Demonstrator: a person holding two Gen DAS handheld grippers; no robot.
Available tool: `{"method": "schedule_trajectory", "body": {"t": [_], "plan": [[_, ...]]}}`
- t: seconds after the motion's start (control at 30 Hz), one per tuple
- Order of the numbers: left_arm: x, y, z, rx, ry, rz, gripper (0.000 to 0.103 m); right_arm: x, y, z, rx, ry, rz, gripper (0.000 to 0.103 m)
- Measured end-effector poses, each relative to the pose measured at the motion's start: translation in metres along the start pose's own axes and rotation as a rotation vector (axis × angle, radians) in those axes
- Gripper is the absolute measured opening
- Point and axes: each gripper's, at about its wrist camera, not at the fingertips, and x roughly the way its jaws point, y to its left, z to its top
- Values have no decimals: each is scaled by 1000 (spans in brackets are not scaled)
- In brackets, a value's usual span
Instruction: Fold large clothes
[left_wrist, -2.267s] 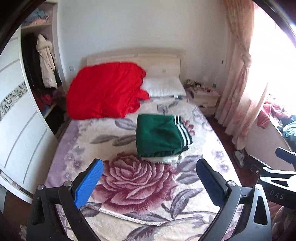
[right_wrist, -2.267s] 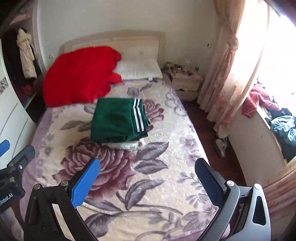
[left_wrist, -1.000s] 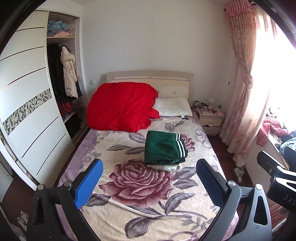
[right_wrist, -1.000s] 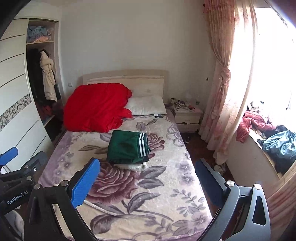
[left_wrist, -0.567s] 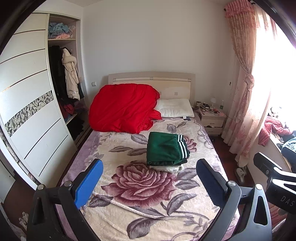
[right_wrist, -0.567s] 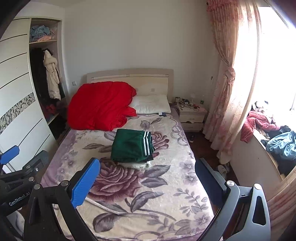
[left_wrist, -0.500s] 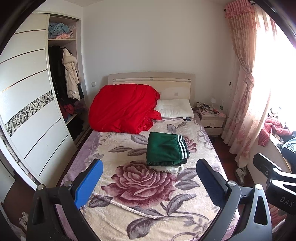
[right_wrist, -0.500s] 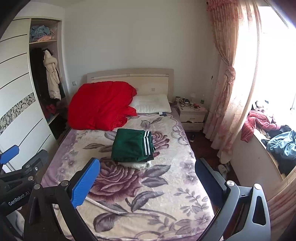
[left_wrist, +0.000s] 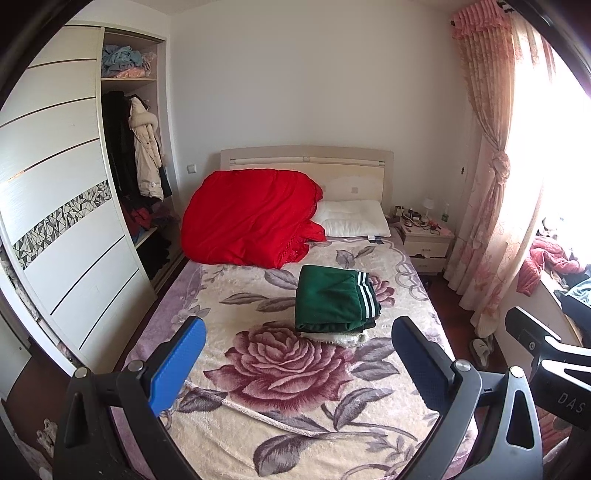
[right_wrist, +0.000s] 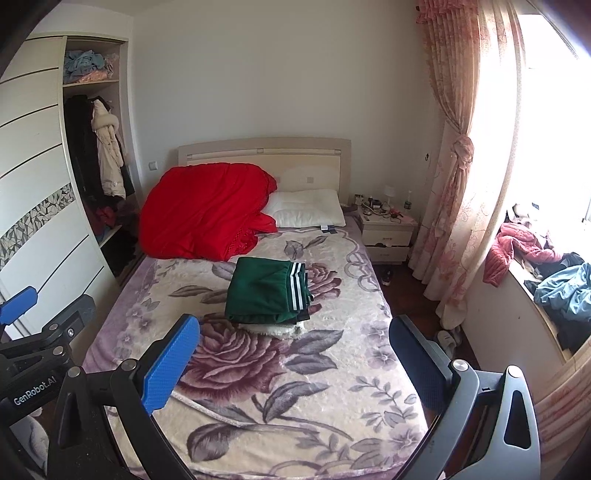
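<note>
folded clothes (left_wrist: 334, 302) on bed (left_wrist: 236, 369), pillow (left_wrist: 354, 223) behind

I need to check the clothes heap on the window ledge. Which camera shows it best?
Right wrist: the clothes heap shows red, dark and blue garments along the ledge. The left wrist view catches only its edge, cut off at the frame.

I read both views as bright daylight entering from the window (right_wrist: 546, 110) on the right, which is blown out to white. The curtain (left_wrist: 491, 184) glows. Fisheye bending curves the wardrobe (left_wrist: 55, 206); corners are black. Focus is sharp.
</note>
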Motion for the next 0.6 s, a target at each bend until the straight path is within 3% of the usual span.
{"method": "schedule_trajectory", "body": {"t": [0.6], "plan": [[-7,-2,0,-8,-4,8,103,0,3,-1,0,-5,1,103]]}}
